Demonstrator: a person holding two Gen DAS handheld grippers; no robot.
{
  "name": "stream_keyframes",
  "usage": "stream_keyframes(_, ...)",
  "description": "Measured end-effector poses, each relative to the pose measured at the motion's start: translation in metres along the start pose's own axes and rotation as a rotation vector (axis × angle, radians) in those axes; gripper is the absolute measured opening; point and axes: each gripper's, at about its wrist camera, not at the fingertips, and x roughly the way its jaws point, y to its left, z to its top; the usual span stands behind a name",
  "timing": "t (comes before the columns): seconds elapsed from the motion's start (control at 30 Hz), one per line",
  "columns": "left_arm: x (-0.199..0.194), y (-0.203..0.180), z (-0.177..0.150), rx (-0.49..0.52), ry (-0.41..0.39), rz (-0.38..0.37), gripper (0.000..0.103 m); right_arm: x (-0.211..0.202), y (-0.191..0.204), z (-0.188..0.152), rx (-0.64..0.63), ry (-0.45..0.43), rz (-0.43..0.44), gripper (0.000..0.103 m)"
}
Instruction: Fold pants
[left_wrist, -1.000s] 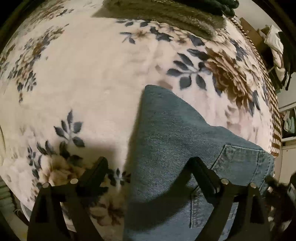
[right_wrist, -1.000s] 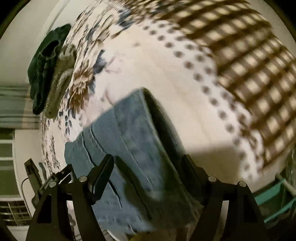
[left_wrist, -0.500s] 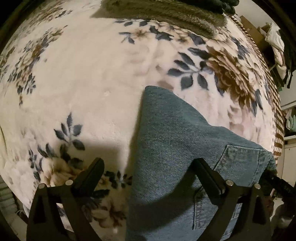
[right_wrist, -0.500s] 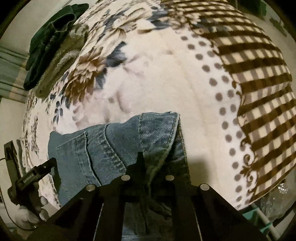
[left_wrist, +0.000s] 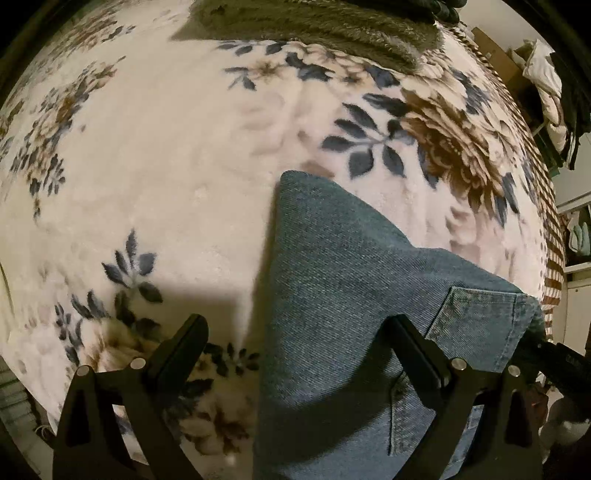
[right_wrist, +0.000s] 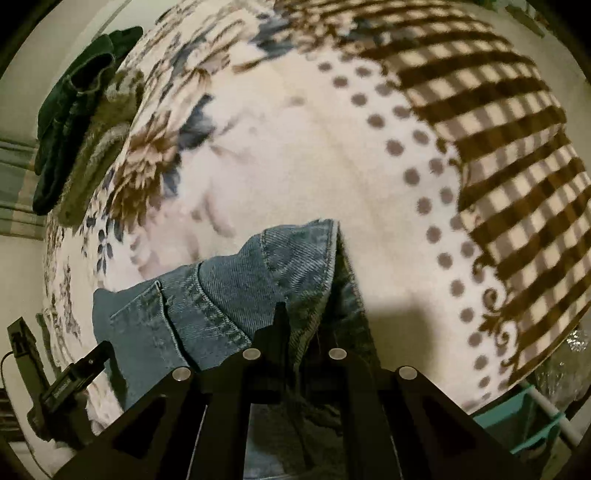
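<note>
Blue denim pants (left_wrist: 332, 280) lie on a floral blanket (left_wrist: 155, 155), a back pocket (left_wrist: 480, 325) at the right. My left gripper (left_wrist: 295, 339) is open, its fingers straddling the pants' left edge, holding nothing. In the right wrist view the pants (right_wrist: 229, 295) show their waistband end. My right gripper (right_wrist: 282, 325) is shut on the waistband fabric, fingers pressed together. The left gripper also shows in the right wrist view (right_wrist: 70, 380) at the lower left.
Dark green and olive folded clothes (right_wrist: 74, 122) are stacked at the blanket's far end, also in the left wrist view (left_wrist: 314, 22). A brown checked border (right_wrist: 498, 129) runs along the blanket's right side. A teal basket (right_wrist: 517, 424) stands beyond the bed's edge.
My right gripper went from open over the pants to shut on the waistband. The left gripper stays open and has barely moved.
</note>
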Motion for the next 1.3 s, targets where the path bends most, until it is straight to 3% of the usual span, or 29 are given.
stream_keyframes(0.03,-0.001,0.001,0.0,-0.006,0.005,-0.007,0.1,-0.002,-0.002,0.001,0.015,0.015,0.017,0.014)
stream_keyframes(0.1,-0.005,0.004,-0.001,-0.027,0.015,-0.034,0.1,-0.011,-0.007,-0.001,0.03,0.04,0.026,0.039)
stream_keyframes(0.13,-0.007,0.006,-0.001,-0.041,0.017,-0.053,0.1,-0.019,-0.01,-0.005,0.039,0.038,0.05,0.06)
stream_keyframes(0.17,-0.01,0.01,-0.002,-0.063,0.021,-0.08,0.1,-0.027,-0.013,-0.009,0.05,0.031,0.067,0.066)
stream_keyframes(0.4,-0.02,0.032,-0.034,-0.159,0.067,-0.196,0.1,-0.058,-0.051,-0.083,0.256,0.057,0.155,0.066)
stream_keyframes(0.53,-0.004,0.04,-0.058,-0.2,0.126,-0.262,0.1,-0.017,-0.064,-0.127,0.365,0.179,0.246,0.066)
stream_keyframes(0.6,0.002,0.038,-0.062,-0.206,0.147,-0.283,0.1,0.003,-0.063,-0.135,0.391,0.197,0.307,0.066)
stream_keyframes(0.63,0.004,0.04,-0.064,-0.208,0.154,-0.296,0.1,0.017,-0.061,-0.137,0.395,0.198,0.348,0.066)
stream_keyframes(0.73,0.011,0.04,-0.067,-0.194,0.171,-0.318,0.1,0.034,-0.053,-0.135,0.334,0.131,0.338,0.067)
stream_keyframes(0.83,0.019,0.037,-0.067,-0.18,0.188,-0.326,0.1,0.042,-0.048,-0.131,0.338,0.093,0.369,0.076)
stream_keyframes(0.93,0.023,0.035,-0.067,-0.18,0.2,-0.347,0.1,0.036,-0.043,-0.131,0.317,0.069,0.377,0.076)
stream_keyframes(1.1,0.025,0.034,-0.069,-0.178,0.199,-0.374,0.1,0.002,-0.026,-0.12,0.267,-0.021,0.534,0.075)
stream_keyframes(1.2,0.029,0.034,-0.07,-0.182,0.205,-0.381,0.1,0.012,-0.021,-0.115,0.193,0.001,0.451,0.075)
stream_keyframes(1.27,0.032,0.033,-0.07,-0.181,0.204,-0.376,0.1,0.038,-0.029,-0.114,0.192,0.069,0.39,0.075)
stream_keyframes(1.3,0.032,0.033,-0.07,-0.18,0.203,-0.374,0.1,0.047,-0.033,-0.115,0.193,0.072,0.417,0.075)
